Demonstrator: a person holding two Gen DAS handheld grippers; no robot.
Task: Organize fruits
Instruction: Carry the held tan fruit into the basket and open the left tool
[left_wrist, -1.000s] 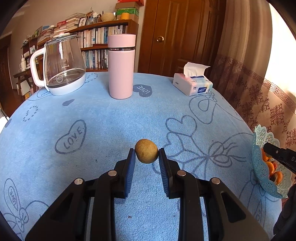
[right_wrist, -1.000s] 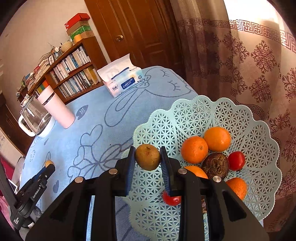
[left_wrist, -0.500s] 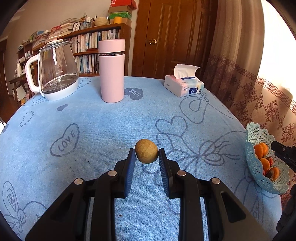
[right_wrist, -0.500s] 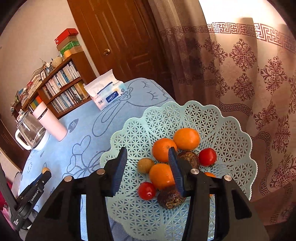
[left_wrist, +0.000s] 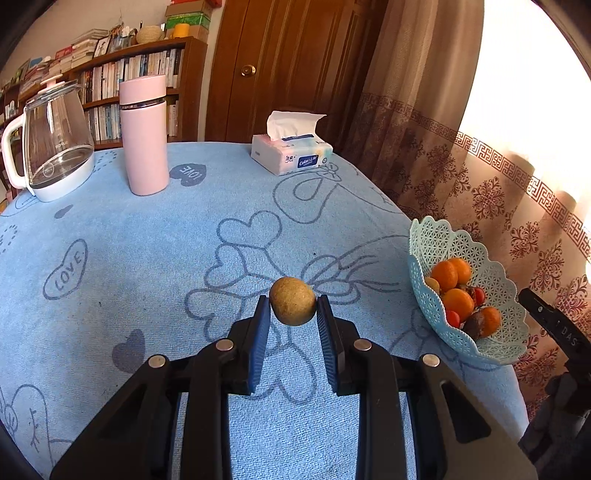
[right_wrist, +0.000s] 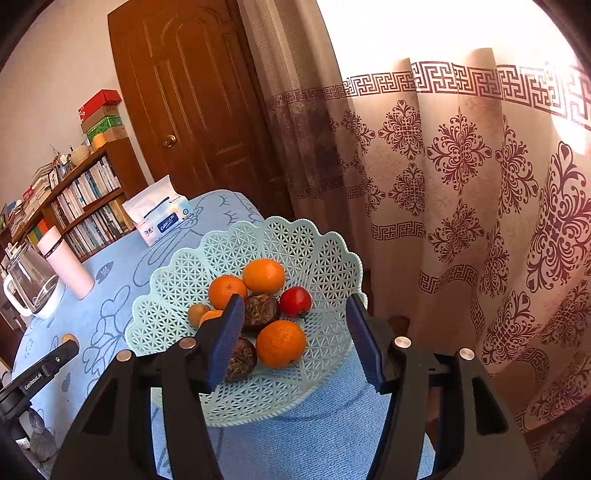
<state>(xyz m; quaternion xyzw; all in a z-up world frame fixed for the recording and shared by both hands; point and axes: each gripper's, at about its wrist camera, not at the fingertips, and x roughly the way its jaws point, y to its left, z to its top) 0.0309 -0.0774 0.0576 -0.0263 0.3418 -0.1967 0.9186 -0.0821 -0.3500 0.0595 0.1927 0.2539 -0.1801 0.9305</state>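
A surface (left_wrist: 155, 258) under a blue cloth printed with hearts fills most of the left wrist view, with a patterned curtain (right_wrist: 461, 206) hanging close behind its far edge. At the back of the cloth stand a glass kettle (left_wrist: 55, 144), a pink flask (left_wrist: 144, 134) just beside it, and a tissue pack (left_wrist: 291, 157) further along; all are well apart from the fruit. A pale green lattice basket (right_wrist: 314, 243) sits near the curtain-side edge, holding several oranges (right_wrist: 263, 276), a red fruit (right_wrist: 295, 301), dark wrinkled fruits (right_wrist: 260, 308) and a small brown fruit (right_wrist: 197, 314) against its near wall. The right hand-held gripper (right_wrist: 295, 332) hangs over the basket, released; its jaws have just been opening and nothing is gripped, though the fruit pile shows between them. The left hand-held gripper (left_wrist: 291, 321) is clenched on a round tan fruit (left_wrist: 292, 301), held above bare cloth, with open cloth between it and the basket.
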